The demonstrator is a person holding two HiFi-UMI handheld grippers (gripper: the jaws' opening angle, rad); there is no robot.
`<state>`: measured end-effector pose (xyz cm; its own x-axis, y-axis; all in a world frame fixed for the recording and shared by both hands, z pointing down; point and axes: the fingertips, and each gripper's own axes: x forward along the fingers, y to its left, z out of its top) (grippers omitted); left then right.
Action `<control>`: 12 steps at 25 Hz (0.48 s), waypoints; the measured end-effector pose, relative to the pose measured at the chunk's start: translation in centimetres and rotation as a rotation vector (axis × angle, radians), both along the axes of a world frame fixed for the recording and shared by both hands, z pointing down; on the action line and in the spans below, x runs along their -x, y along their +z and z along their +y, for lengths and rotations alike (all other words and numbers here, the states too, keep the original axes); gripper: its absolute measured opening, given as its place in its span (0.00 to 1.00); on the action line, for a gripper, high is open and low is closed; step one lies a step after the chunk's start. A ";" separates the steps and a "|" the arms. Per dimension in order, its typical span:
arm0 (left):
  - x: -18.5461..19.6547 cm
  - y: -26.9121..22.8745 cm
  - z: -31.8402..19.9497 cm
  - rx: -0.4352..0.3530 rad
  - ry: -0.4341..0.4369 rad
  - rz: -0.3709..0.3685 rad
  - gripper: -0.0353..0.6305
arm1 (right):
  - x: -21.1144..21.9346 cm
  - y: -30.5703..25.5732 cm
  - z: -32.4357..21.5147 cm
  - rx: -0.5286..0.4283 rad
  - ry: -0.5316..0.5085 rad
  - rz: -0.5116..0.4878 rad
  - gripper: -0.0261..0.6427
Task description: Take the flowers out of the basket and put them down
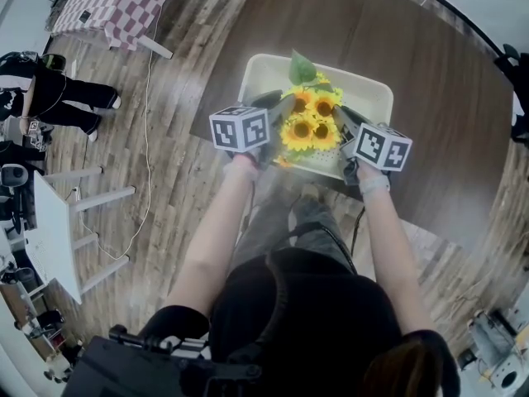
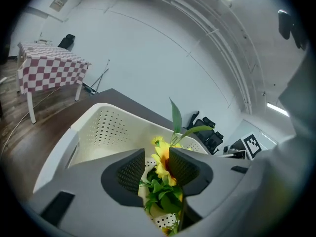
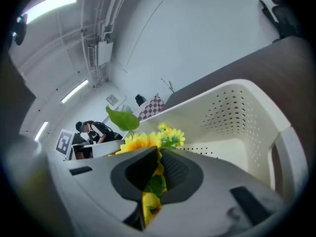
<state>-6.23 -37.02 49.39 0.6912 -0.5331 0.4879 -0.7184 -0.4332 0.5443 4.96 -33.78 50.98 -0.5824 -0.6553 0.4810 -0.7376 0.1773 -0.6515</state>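
No legible text, labels or numbers

You have a basket [image 1: 368, 98] of smooth, perforated cream plastic; worktop [image 1: 438, 114] dark matt wood; flowers [image 1: 310, 126] matt, fabric-like; floor [image 1: 178, 197] wood planks.

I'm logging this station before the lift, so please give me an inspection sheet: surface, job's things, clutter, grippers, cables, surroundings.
Surface: dark brown table.
Job's things: sunflowers lie inside the cream perforated basket.
Clutter: nothing seen.
Grippers: left gripper is open, with a bloom between its jaws; right gripper is shut on the sunflowers' leaves and blooms.
Cables: a white cable trails across the wooden floor.
Surroundings: a checkered-cloth table, a white table and a person in black, all to the left.
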 end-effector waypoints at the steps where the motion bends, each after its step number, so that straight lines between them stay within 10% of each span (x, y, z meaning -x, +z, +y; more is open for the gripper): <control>1: -0.1 0.0 0.1 0.003 0.003 0.004 0.29 | 0.0 0.1 0.0 0.000 0.000 0.001 0.07; 12: -0.8 -0.4 0.7 0.010 0.008 0.069 0.06 | 0.1 -0.3 0.3 -0.019 0.021 -0.024 0.05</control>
